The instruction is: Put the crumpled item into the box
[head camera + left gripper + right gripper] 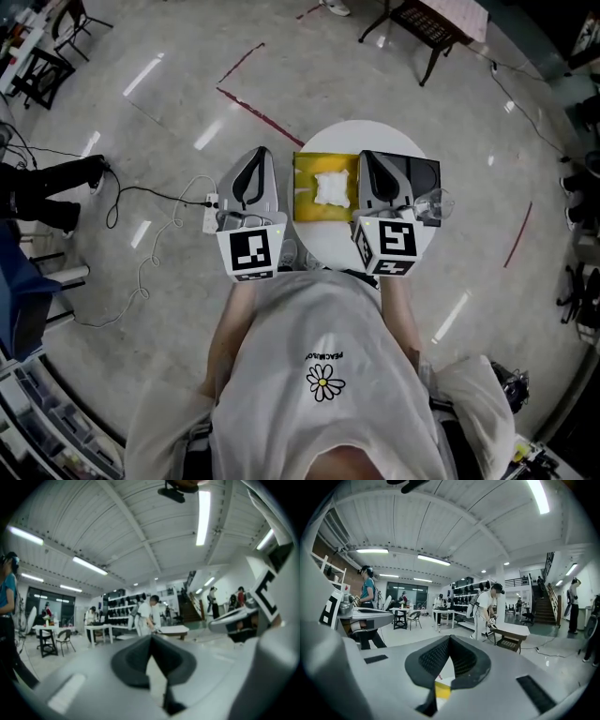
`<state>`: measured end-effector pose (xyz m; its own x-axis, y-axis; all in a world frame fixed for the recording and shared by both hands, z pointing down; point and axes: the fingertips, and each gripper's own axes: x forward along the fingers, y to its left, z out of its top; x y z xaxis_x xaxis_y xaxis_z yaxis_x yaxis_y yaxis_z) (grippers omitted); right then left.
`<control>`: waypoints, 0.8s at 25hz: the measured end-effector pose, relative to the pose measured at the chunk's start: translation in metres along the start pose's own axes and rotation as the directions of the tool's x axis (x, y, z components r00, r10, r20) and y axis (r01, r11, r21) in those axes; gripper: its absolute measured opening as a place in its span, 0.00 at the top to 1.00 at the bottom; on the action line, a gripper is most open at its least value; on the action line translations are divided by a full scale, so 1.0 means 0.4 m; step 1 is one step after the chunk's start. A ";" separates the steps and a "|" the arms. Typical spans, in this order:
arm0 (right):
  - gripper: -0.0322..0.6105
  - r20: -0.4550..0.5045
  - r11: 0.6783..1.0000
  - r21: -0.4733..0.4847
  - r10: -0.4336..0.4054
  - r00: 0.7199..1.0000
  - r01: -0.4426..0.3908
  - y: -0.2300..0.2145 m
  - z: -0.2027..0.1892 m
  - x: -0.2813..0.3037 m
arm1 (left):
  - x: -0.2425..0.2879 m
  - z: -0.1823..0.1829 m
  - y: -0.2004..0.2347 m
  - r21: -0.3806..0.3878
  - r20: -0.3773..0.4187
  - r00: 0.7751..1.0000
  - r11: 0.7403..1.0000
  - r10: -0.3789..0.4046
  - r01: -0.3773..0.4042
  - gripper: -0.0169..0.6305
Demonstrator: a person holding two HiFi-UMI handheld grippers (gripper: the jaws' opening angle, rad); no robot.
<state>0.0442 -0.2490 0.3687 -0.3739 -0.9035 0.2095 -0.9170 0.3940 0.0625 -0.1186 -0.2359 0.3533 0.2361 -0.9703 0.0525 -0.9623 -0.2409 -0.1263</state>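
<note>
A white crumpled item lies inside a shallow yellow box on the small round white table. My left gripper hangs just left of the box, over the floor beyond the table's edge. It is shut and holds nothing; its dark pads meet at the tip. My right gripper sits just right of the box, shut and empty, over a black tray which it partly hides. In the right gripper view a bit of the yellow box shows beneath the closed pads.
A clear plastic cup lies at the table's right edge. On the floor to the left are a white power strip and cables. Red tape lines mark the floor. A dark table stands further off.
</note>
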 end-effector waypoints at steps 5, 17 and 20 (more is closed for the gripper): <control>0.95 -0.026 0.999 0.030 -0.026 0.999 0.027 -0.014 -0.041 -0.033 | 0.011 0.000 -0.039 0.006 0.001 0.999 0.999 -0.039 0.039 0.98; 0.95 -0.052 0.998 0.047 -0.041 0.998 0.044 -0.027 -0.074 -0.049 | 0.033 -0.004 -0.082 0.017 -0.013 0.996 0.996 -0.087 0.087 0.98; 0.95 -0.056 0.998 0.044 -0.040 0.998 0.042 -0.028 -0.081 -0.051 | 0.033 -0.011 -0.086 0.017 -0.018 0.996 0.996 -0.088 0.089 0.98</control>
<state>0.0666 -0.2294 0.3955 -0.3290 -0.9074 0.2616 -0.9371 0.3480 0.0287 -0.0830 -0.2402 0.3629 0.3177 -0.9447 0.0811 -0.9352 -0.3263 -0.1378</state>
